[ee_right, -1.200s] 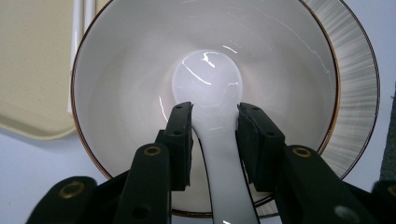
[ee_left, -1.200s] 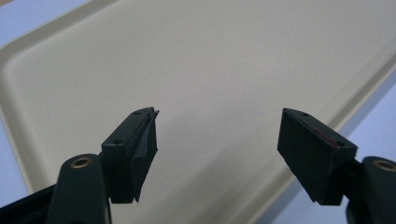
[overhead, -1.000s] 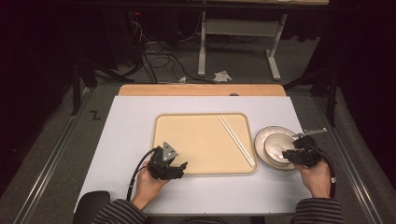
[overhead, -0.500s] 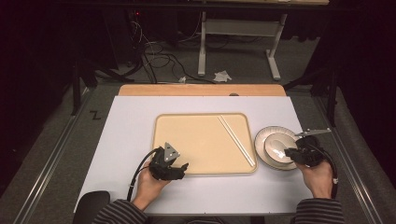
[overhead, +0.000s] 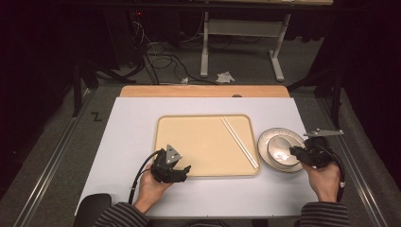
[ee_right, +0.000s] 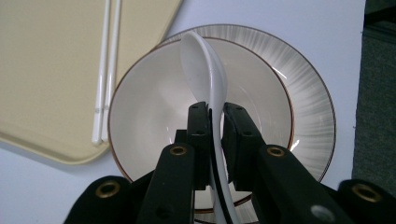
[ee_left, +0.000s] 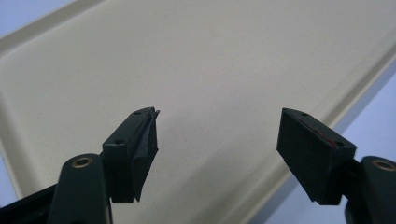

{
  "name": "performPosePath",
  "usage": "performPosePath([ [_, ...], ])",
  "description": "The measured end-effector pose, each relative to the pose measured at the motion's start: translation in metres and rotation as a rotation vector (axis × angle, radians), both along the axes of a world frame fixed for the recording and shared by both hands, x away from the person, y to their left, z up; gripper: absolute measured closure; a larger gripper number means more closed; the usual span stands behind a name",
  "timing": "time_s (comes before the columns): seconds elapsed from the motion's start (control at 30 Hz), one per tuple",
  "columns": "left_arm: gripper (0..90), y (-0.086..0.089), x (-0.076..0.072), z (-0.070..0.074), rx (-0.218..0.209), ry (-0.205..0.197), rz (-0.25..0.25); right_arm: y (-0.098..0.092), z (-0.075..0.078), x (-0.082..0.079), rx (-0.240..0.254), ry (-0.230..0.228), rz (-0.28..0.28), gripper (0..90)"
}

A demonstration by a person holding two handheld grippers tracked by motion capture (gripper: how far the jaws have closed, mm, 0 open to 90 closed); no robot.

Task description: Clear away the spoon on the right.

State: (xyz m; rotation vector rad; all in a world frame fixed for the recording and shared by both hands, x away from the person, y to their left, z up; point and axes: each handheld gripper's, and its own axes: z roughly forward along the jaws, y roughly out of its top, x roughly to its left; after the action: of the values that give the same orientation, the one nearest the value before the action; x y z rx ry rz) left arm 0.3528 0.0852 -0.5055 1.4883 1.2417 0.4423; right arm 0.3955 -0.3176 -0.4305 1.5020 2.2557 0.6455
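A white ceramic spoon (ee_right: 205, 60) lies over a cream bowl (ee_right: 149, 102) that stands on a grey-streaked plate (ee_right: 308, 93). My right gripper (ee_right: 215, 112) is shut on the spoon's handle; its jaws have just been closing with the handle between them. In the high view this gripper (overhead: 295, 152) sits at the bowl's (overhead: 280, 147) right edge. Two white chopsticks (overhead: 240, 142) lie slanted on the right side of the beige tray (overhead: 208, 117). My left gripper (overhead: 185, 169) hovers at the tray's front left, open, with nothing between its fingers (ee_left: 135, 140).
The white table mat (overhead: 127, 142) has free room left of the tray and along the front. A wooden strip (overhead: 203, 91) borders the far edge. The plate (overhead: 265, 142) sits close to the tray's right rim. Cables and a desk frame stand on the floor beyond.
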Motion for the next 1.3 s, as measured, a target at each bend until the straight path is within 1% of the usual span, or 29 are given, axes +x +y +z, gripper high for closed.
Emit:
performPosePath([
  [0.07,29.3,0.0,-0.001,0.0,0.003,-0.001,0.0,-0.001,0.002,-0.001,-0.001,-0.01,-0.005,83.0],
  [0.13,29.3,0.0,-0.001,0.001,-0.007,-0.004,0.002,-0.001,0.005,-0.002,0.011,-0.018,-0.008,83.0],
  [0.2,29.3,0.001,-0.001,0.001,-0.001,-0.005,0.003,-0.001,0.006,-0.003,0.021,-0.031,-0.012,83.0],
  [0.27,29.6,0.002,-0.001,0.002,-0.002,-0.005,0.004,-0.002,0.009,-0.004,0.035,-0.044,-0.008,83.0],
  [0.3,29.6,0.002,0.0,0.001,-0.003,-0.003,0.004,-0.002,0.01,-0.004,0.042,-0.042,-0.007,83.0],
  [0.4,29.3,0.0,0.0,0.001,-0.009,-0.001,0.002,-0.002,0.012,-0.005,0.047,-0.056,-0.004,83.0],
  [0.5,28.9,0.0,-0.001,0.001,-0.006,-0.001,-0.001,-0.001,0.016,-0.008,0.06,-0.078,0.001,83.0],
  [0.57,28.9,0.0,0.001,0.0,-0.008,0.005,-0.001,0.0,0.019,-0.009,0.076,-0.094,0.014,83.0],
  [0.6,28.9,0.0,0.002,-0.001,0.0,0.01,-0.001,0.001,0.02,-0.01,0.086,-0.097,0.02,83.0],
  [0.67,28.8,0.0,0.003,-0.002,-0.006,0.02,0.0,0.005,0.021,-0.01,0.091,-0.103,0.033,83.0],
  [0.8,28.7,-0.001,-0.001,0.0,-0.005,-0.001,-0.007,0.014,0.023,-0.011,0.084,-0.115,0.051,83.0],
  [0.87,28.6,0.0,-0.002,0.001,-0.001,-0.001,-0.011,0.017,0.024,-0.012,0.088,-0.118,0.06,83.0],
  [0.97,28.4,0.001,-0.001,0.001,-0.009,0.008,-0.005,0.022,0.026,-0.013,0.092,-0.127,0.079,83.0],
  [1.07,27.7,0.001,-0.001,0.002,-0.025,0.007,-0.003,0.028,0.027,-0.014,0.098,-0.134,0.105,82.9],
  [1.23,25.6,0.003,0.001,0.002,-0.032,0.016,0.006,0.038,0.024,-0.012,0.108,-0.127,0.133,82.9],
  [1.27,25.3,0.003,0.002,0.002,-0.037,0.017,0.007,0.04,0.023,-0.012,0.118,-0.125,0.131,82.9],
  [1.3,25.1,0.003,0.001,0.002,-0.028,0.016,0.006,0.042,0.023,-0.012,0.126,-0.12,0.134,83.0],
])
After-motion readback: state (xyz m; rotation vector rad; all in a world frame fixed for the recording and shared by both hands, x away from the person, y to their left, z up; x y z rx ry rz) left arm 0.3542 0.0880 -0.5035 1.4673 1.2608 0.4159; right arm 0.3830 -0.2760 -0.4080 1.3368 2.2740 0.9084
